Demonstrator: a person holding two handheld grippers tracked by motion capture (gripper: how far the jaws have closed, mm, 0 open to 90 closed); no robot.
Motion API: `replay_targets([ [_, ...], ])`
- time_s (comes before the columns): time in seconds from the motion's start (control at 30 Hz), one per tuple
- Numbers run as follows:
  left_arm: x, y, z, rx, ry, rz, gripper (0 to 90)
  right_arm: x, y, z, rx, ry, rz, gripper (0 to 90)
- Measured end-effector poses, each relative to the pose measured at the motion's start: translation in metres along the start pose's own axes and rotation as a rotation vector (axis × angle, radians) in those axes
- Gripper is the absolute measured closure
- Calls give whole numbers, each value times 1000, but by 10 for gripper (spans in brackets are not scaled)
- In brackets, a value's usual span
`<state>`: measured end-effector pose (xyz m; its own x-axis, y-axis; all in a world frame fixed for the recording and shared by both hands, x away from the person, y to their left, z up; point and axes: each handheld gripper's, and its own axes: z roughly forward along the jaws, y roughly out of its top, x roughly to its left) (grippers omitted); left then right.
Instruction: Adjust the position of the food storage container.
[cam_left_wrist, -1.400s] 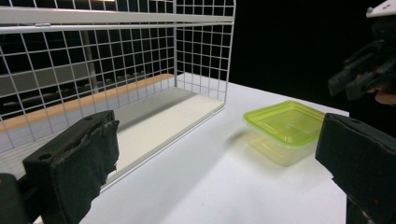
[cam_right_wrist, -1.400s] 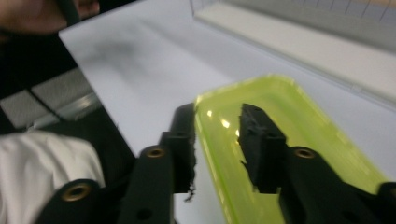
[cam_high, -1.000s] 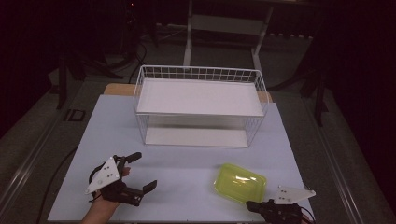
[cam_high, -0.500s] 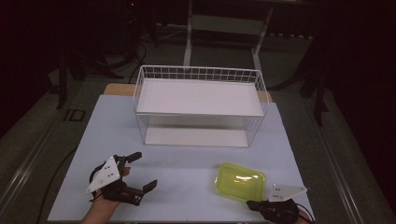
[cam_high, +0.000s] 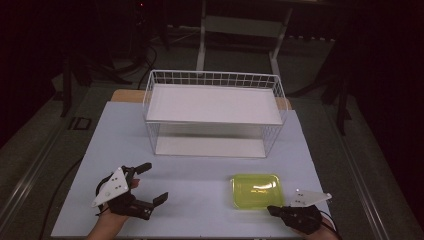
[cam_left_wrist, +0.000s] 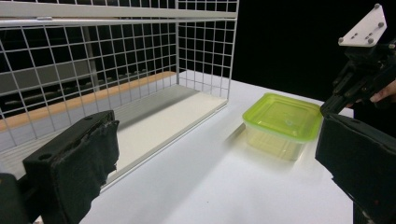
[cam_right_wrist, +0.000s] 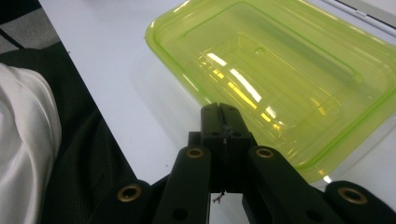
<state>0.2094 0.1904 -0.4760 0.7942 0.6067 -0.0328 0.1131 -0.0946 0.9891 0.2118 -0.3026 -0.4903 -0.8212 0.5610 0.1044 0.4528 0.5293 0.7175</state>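
Since the earlier frame, nothing has shifted appreciably: both grippers hold position. Right gripper (cam_high: 272, 210) sits at the table's (cam_high: 200, 185) near edge, jaws clenched together on nothing, tips touching or just beside the near rim of the yellow-green container (cam_high: 256, 190). Left gripper (cam_high: 152, 184) rests well apart to the left, jaws spread wide and empty. Container lies in front of the white wire basket (cam_high: 215, 107).

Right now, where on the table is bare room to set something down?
Free: the white tabletop between the left gripper and the yellow-green plastic container, in front of the white wire basket. Crowded: the near-right corner, where the shut right gripper meets the container.
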Motion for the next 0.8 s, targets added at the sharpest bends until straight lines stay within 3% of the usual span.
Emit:
replay_targets([
  [0.17, 0, 0, 0, -1, 0, 1, 1, -2, 4, -13, -46, -38, -30, 900],
  [0.3, 1, 0, 0, -3, 1, 1, 1, -20, 5, -22, -59, -100, -7, 900],
  [0.47, 2, 0, -2, -8, 7, -7, 1, -43, 0, -21, -46, -157, 32, 900],
  [0.67, 3, 0, -2, -10, 9, -6, 1, -59, -9, -16, -48, -179, 71, 900],
  [0.8, 3, -1, -2, -6, 7, -6, 1, -60, -13, -11, -47, -161, 90, 900],
])
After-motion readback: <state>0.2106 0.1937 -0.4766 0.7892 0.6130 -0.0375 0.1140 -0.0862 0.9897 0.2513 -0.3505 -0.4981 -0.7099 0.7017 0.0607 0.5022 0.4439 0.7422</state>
